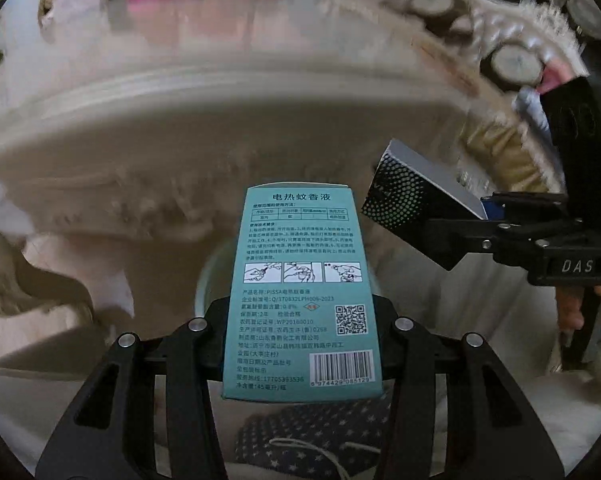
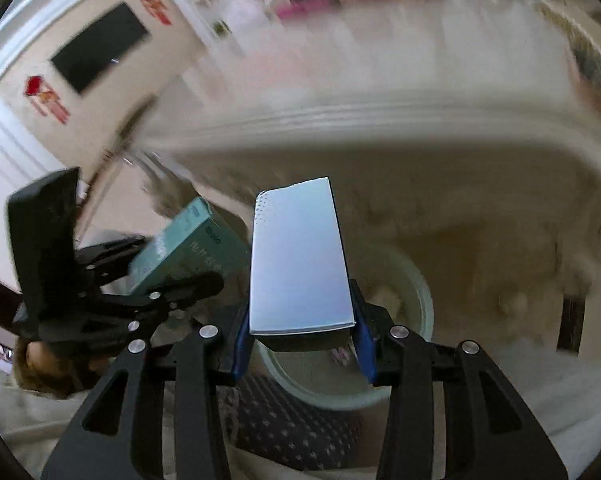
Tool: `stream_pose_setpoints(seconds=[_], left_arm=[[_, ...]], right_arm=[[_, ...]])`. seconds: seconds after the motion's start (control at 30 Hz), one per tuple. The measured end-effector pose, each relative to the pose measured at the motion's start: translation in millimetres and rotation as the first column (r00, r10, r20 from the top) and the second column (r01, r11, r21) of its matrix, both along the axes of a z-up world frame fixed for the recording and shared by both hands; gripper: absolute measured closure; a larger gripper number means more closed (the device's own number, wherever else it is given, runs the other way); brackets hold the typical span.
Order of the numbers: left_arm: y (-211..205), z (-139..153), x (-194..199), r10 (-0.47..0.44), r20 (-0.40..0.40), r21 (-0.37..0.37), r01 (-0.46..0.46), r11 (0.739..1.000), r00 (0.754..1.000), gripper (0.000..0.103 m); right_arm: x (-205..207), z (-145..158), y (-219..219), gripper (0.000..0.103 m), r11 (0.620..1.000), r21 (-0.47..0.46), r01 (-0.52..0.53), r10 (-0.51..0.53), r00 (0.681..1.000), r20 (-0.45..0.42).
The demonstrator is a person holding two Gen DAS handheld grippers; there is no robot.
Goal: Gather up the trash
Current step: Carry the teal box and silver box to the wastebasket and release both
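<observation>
Left gripper [image 1: 300, 344] clamped on teal carton [image 1: 300, 292]; right gripper [image 2: 302, 344] gripping silver box [image 2: 300, 260], pale bin [image 2: 416, 300] toward 5 o'clock.

**Two boxes over a round bin**

The right gripper [image 2: 302, 344] holds a silver box [image 2: 300, 260] between its blue pads [image 2: 242, 344]. The box points up toward twelve o'clock. At about nine o'clock, the left gripper [image 2: 156, 280] holds a teal box [image 2: 188, 244], tilted, just beside the silver one. Under the silver box, toward five o'clock, sits a pale green round bin [image 2: 412, 320]. A dark cloth with little stars [image 2: 292, 428] lies at six o'clock. A black screen [image 2: 100, 46] hangs on the wall at ten o'clock. The room behind looks blurry.
</observation>
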State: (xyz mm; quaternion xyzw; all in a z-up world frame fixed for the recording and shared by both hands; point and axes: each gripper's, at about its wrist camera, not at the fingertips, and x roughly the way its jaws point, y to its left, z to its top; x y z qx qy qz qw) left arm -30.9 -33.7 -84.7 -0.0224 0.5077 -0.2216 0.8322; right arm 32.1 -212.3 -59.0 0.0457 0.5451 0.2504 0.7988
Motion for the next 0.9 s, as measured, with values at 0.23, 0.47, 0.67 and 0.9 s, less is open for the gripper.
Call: stream_pose_setpoints(seconds=[0.23, 0.47, 0.67, 0.9], left_arm=[[-16, -45, 4, -0.031, -0.092, 0.05, 0.035, 0.998, 0.995, 0.056], [-21, -53, 8, -0.002, -0.084, 0.092, 0.01, 0.996, 0.996, 0.026], [-15, -58, 12, 0.04, -0.109, 0.12, -0.026, 0.992, 0.993, 0.022], [-12, -50, 10, 0.036, -0.091, 0.131, -0.024, 0.991, 0.995, 0.021]], right_arm=[[-4, -48, 4, 0.063, 0.999, -0.037, 0.035, -0.038, 0.994, -0.098], [-6, -61, 12, 0.056, 0.996, -0.085, 0.009, -0.016, 0.997, -0.074], [-9, -67, -2, 0.038, 0.994, -0.094, 0.052, -0.058, 0.996, -0.063], [-11, -61, -16, 0.038, 0.994, -0.072, 0.084, -0.09, 0.992, -0.084]])
